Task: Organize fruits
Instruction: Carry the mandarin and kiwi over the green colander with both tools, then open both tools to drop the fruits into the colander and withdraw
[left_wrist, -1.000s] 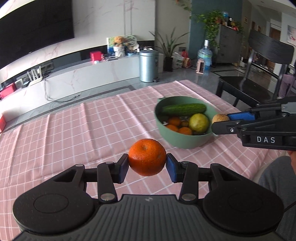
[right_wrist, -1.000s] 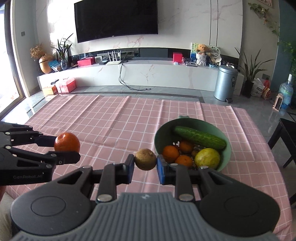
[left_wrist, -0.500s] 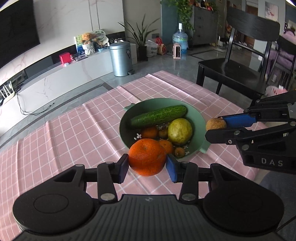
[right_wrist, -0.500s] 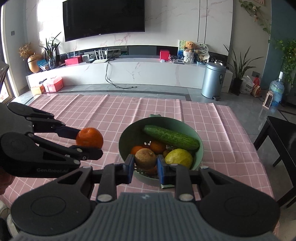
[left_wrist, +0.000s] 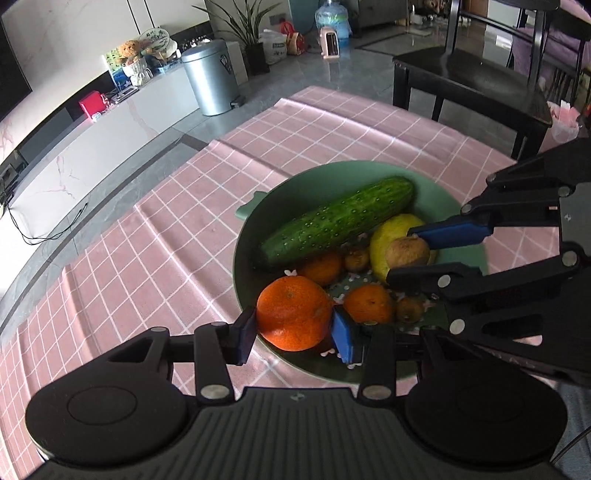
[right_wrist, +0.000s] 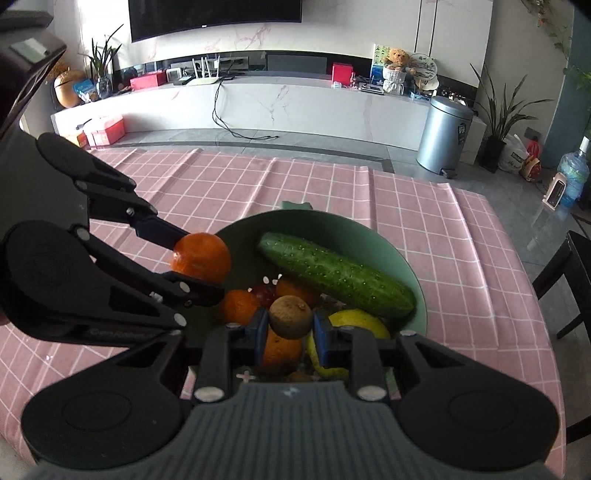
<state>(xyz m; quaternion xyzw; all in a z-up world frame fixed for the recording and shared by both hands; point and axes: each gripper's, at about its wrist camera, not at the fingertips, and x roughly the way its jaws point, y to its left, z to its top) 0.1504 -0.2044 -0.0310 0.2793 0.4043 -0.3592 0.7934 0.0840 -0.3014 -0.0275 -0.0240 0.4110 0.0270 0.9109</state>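
A green bowl (left_wrist: 255, 210) (right_wrist: 369, 236) sits on the pink checked tablecloth and holds a cucumber (left_wrist: 338, 219) (right_wrist: 334, 275), a yellow lemon (left_wrist: 391, 230) (right_wrist: 360, 319), small oranges (left_wrist: 369, 302) and small brown fruits. My left gripper (left_wrist: 293, 328) (right_wrist: 194, 264) is shut on an orange (left_wrist: 293, 314) (right_wrist: 202, 256) and holds it over the bowl's near rim. My right gripper (right_wrist: 290, 328) (left_wrist: 413, 254) is shut on a brown kiwi (right_wrist: 290, 316) (left_wrist: 406, 253) just above the fruit in the bowl.
The pink tablecloth (left_wrist: 155, 236) (right_wrist: 454, 236) surrounds the bowl. A black chair (left_wrist: 469, 77) stands past the table's far right edge. A steel bin (right_wrist: 443, 134) and a white TV bench (right_wrist: 258, 107) lie beyond the table.
Both grippers have moved forward and down, from beside the bowl to over it, each still holding its fruit.
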